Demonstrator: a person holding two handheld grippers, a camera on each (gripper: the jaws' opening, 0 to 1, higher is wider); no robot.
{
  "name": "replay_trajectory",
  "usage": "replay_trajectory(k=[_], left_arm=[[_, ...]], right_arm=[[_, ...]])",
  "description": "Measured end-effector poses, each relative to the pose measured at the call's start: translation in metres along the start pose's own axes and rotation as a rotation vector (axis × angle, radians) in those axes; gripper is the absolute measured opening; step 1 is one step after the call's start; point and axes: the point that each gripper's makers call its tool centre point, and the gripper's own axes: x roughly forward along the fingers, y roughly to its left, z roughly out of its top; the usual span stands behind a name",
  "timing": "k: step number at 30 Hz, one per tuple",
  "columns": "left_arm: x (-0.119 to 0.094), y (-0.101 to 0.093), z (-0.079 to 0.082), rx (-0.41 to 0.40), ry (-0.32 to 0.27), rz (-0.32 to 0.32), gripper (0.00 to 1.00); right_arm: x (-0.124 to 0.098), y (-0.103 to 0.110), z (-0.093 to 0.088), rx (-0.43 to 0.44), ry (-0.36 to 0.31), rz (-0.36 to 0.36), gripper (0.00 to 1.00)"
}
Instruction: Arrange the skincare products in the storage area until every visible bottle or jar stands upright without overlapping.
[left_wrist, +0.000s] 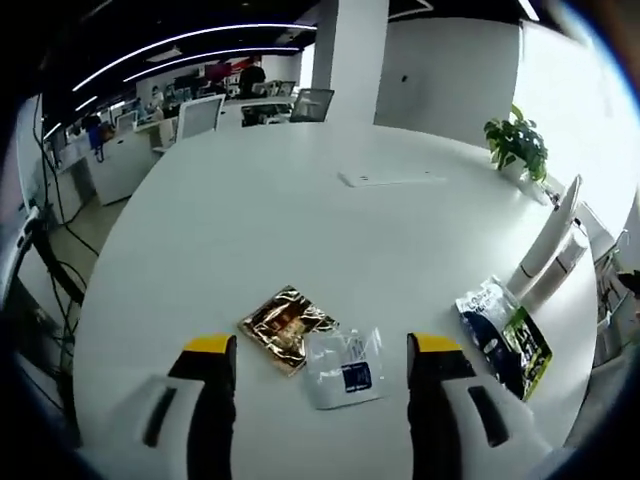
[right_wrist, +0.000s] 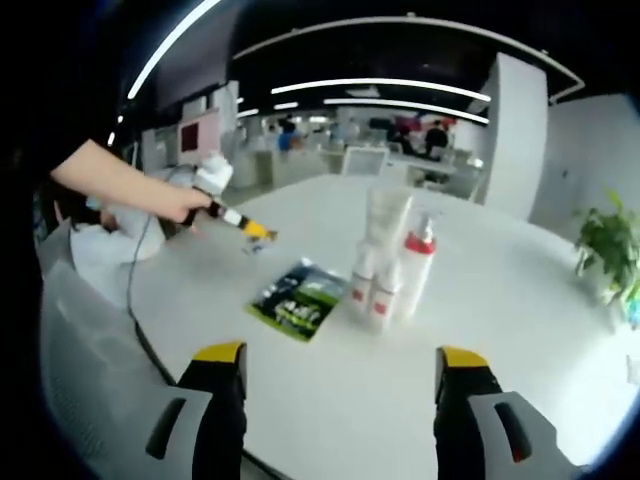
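In the right gripper view, a tall white tube (right_wrist: 386, 222), a white pump bottle with a red band (right_wrist: 418, 265) and two small white bottles with red labels (right_wrist: 371, 292) stand upright in a tight cluster on the white table (right_wrist: 500, 330). A green and blue sachet (right_wrist: 299, 301) lies flat to their left. My right gripper (right_wrist: 340, 357) is open, well short of them. In the left gripper view, my left gripper (left_wrist: 322, 345) is open over a gold sachet (left_wrist: 287, 325) and a white sachet (left_wrist: 345, 366). The white tubes (left_wrist: 548, 252) and the green and blue sachets (left_wrist: 505, 337) sit far right.
A potted plant (left_wrist: 517, 145) and a flat sheet of paper (left_wrist: 390, 178) are on the far side of the table. A person's hand (right_wrist: 180, 200) holds the left gripper (right_wrist: 250, 229) at the table's left edge. Desks and chairs (left_wrist: 200, 115) stand beyond.
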Motion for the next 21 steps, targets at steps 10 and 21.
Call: replay_trajectory(k=[10,21], left_arm=[[0.032,0.026,0.000,0.018,0.033,0.139,0.57],[0.044,0.028,-0.002,0.016,0.048,0.165,0.50]], right_arm=[[0.001,-0.002,-0.003,0.011,0.016,-0.009,0.77],[0.003,-0.001,-0.006,0.001,0.036,-0.007,0.77]])
